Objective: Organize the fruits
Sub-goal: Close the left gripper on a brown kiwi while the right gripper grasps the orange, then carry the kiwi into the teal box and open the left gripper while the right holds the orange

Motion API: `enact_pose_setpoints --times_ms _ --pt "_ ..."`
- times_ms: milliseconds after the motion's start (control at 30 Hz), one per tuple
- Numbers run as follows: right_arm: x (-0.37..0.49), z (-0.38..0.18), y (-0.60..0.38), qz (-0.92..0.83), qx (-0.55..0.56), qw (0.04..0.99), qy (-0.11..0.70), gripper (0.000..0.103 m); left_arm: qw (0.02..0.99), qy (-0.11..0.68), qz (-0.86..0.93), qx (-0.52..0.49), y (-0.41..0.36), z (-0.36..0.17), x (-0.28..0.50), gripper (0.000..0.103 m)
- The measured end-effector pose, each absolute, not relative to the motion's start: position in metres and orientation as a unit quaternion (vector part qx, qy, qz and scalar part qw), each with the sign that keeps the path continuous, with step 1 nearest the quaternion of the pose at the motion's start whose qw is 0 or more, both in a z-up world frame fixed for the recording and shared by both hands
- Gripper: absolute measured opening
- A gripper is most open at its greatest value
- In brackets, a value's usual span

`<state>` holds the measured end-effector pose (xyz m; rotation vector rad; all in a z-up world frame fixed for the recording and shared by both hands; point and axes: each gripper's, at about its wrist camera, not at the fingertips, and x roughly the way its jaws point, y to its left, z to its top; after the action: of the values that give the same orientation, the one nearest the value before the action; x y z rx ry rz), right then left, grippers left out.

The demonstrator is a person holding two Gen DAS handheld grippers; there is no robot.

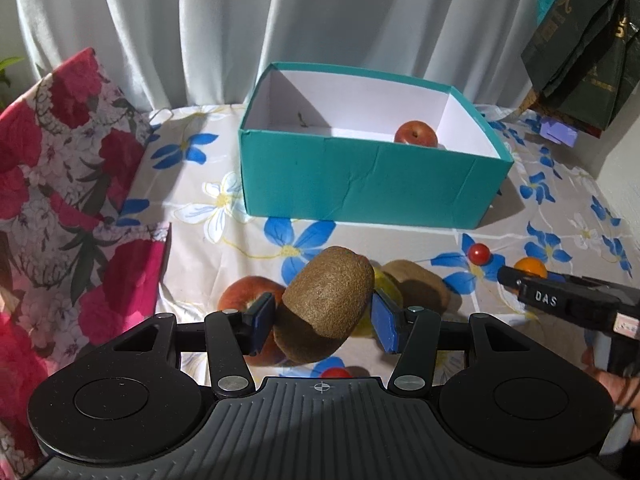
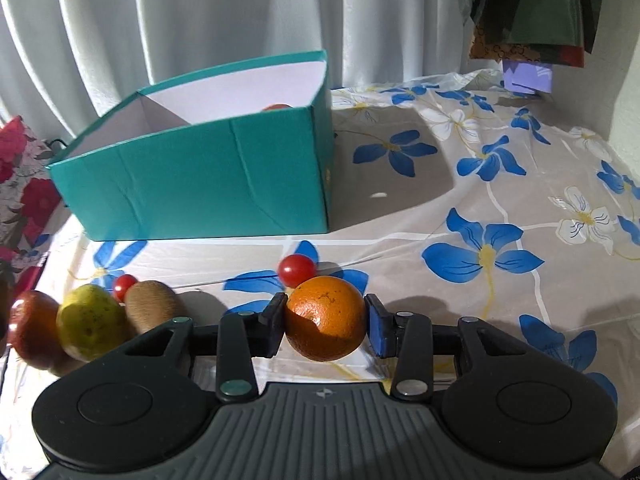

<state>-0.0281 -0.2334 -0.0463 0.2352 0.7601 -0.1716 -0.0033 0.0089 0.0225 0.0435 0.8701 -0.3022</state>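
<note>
My left gripper is shut on a brown kiwi and holds it above the table. Under and behind it lie a red apple, a yellow-green pear, another kiwi and a cherry tomato. My right gripper is shut on an orange; it also shows in the left wrist view. The teal box stands behind, with a red apple inside. In the right wrist view, an apple, a pear, a kiwi and cherry tomatoes lie at the left.
A flowered tablecloth covers the table. A red floral bag stands at the left. Dark bags hang at the back right before a white curtain. The right gripper body reaches in from the right.
</note>
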Motion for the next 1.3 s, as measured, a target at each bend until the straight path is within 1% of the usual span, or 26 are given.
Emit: enact_pose_setpoints --times_ms 300,567,1300 --pt "-0.037 -0.015 -0.223 -0.064 0.106 0.933 0.339 0.04 0.911 0.387 -0.14 0.038 -0.012 0.049 0.023 0.057" --pt "-0.041 -0.004 -0.227 -0.071 0.099 0.939 0.323 0.04 0.919 0.368 -0.135 0.05 -0.026 0.063 0.043 0.057" --pt "-0.046 0.012 -0.235 -0.074 0.088 0.947 0.299 0.04 0.929 0.352 -0.105 0.057 -0.048 0.068 0.104 0.057"
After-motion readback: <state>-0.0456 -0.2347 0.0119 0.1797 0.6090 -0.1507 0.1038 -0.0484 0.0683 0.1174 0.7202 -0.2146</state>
